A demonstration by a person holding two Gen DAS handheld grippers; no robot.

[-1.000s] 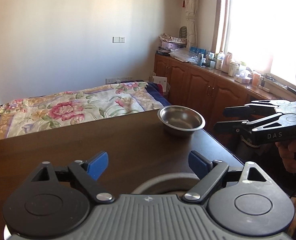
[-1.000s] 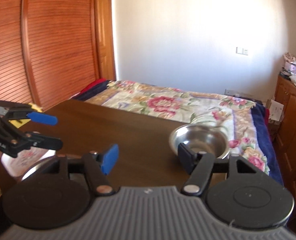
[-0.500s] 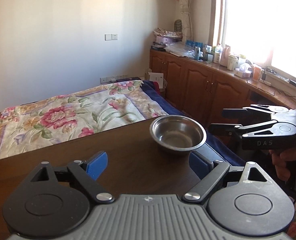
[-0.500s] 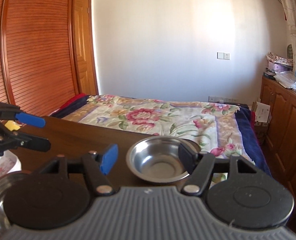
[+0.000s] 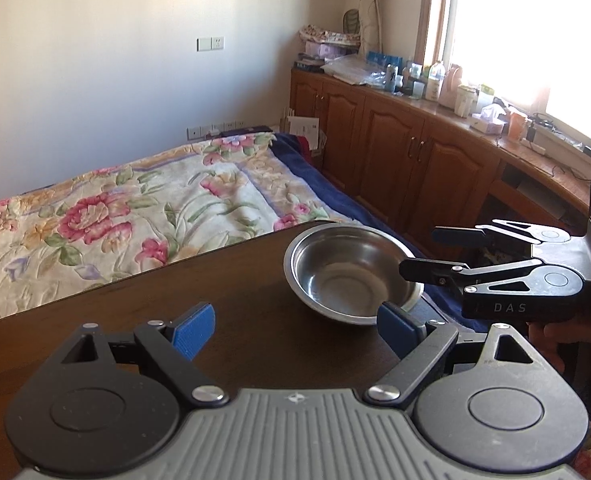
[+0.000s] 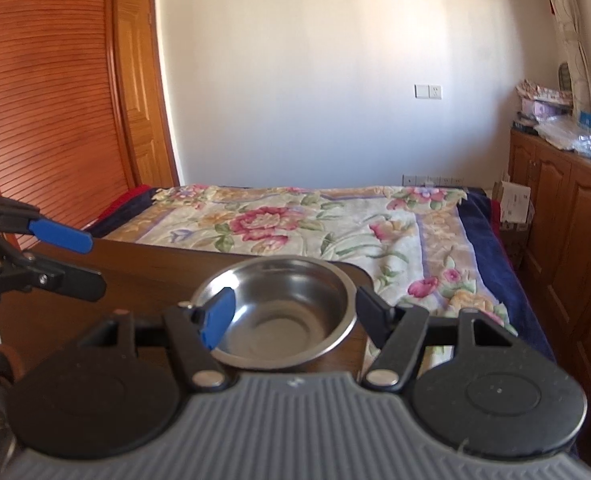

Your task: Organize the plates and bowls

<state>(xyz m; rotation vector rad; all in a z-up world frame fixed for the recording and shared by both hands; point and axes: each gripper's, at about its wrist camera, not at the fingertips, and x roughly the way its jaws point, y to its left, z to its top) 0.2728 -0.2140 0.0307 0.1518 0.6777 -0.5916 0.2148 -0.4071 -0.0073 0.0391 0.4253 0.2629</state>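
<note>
Dark wooden table [image 6: 147, 272] lies ahead; a round stainless-steel bowl [image 6: 283, 312] sits untouched between my right gripper [image 6: 291, 312] tips, jaws parted. My left gripper [image 5: 291, 326] gapes empty beside it; sorting seems barely begun.

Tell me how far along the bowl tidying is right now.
Nothing looks sorted yet. The steel bowl sits alone at the corner of the wooden table. In hand: the right gripper is open with the bowl between its fingers, not gripped; the left gripper is open and empty. Left: gripping and moving the bowl.
</note>
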